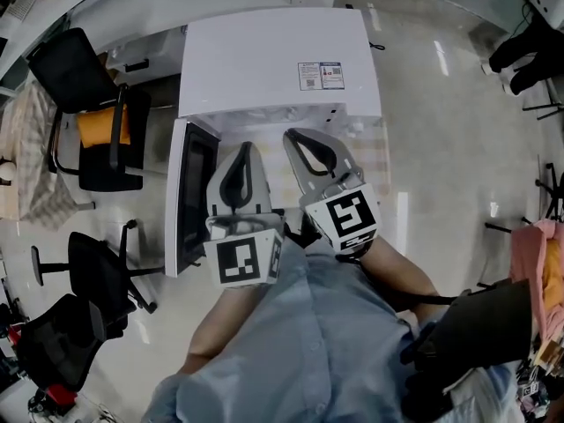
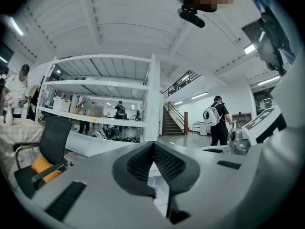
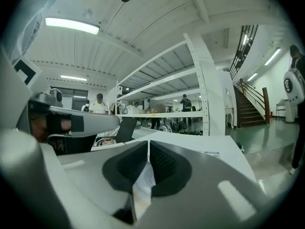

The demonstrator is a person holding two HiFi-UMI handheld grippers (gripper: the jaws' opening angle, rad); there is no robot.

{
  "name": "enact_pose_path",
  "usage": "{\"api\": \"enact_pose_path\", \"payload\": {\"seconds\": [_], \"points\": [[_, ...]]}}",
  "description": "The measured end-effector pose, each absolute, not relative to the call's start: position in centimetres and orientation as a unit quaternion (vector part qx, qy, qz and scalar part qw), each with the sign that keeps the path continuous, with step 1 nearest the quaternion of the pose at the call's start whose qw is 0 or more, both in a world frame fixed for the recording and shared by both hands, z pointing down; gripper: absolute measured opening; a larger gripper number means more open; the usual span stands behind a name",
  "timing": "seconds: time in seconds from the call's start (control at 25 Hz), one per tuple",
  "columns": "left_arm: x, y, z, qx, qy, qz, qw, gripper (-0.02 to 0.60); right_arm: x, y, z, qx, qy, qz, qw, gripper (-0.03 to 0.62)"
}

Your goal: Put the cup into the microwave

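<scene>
Microwave [image 1: 273, 60] ahead of left claw [image 1: 247, 148], right claw [image 1: 292, 136]; both closed.

A pale, glossy floor [image 1: 441, 148] catches the glare of the lamps. Black office chairs [image 1: 92, 86] stand at the left, one holding an orange cushion [image 1: 103, 126]. Tall white shelving [image 2: 102, 85] rises beside a staircase [image 2: 172, 123], under a ribbed white ceiling [image 3: 143, 13] with a strip light [image 3: 71, 25].

Black office chair [image 1: 75, 73] at 10 o'clock, orange cushion [image 1: 99, 126] on its seat. Second black chair [image 1: 99, 267] at 8 o'clock. Pink cloth [image 1: 539, 263] at 3 o'clock.
</scene>
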State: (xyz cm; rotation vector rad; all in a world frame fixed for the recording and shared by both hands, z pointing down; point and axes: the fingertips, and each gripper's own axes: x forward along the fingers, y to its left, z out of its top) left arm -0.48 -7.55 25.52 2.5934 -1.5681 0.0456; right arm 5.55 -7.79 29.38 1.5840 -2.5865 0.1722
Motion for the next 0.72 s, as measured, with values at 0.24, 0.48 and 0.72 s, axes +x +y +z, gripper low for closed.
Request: {"api": "enact_pose_path", "payload": {"seconds": [0.24,0.48,0.72], "points": [[-0.8,-6.7,23.8,0.854,-0.519,0.003,0.042,0.008,6.3,-7.7,28.1,0.533,-0.843,0.058,0.048,0.002],[-0.9,-6.9,23.0,0.852,-0.523,-0.005,0.028,0.008,6.5,-7.8,26.9,0.536,-0.842,0.039,0.037,0.002],[-1.0,-6.9,22.8,0.850,-0.526,-0.008,0.025,0.008,6.4,-7.6,26.6,0.531,-0.846,0.032,0.039,0.002]]}}
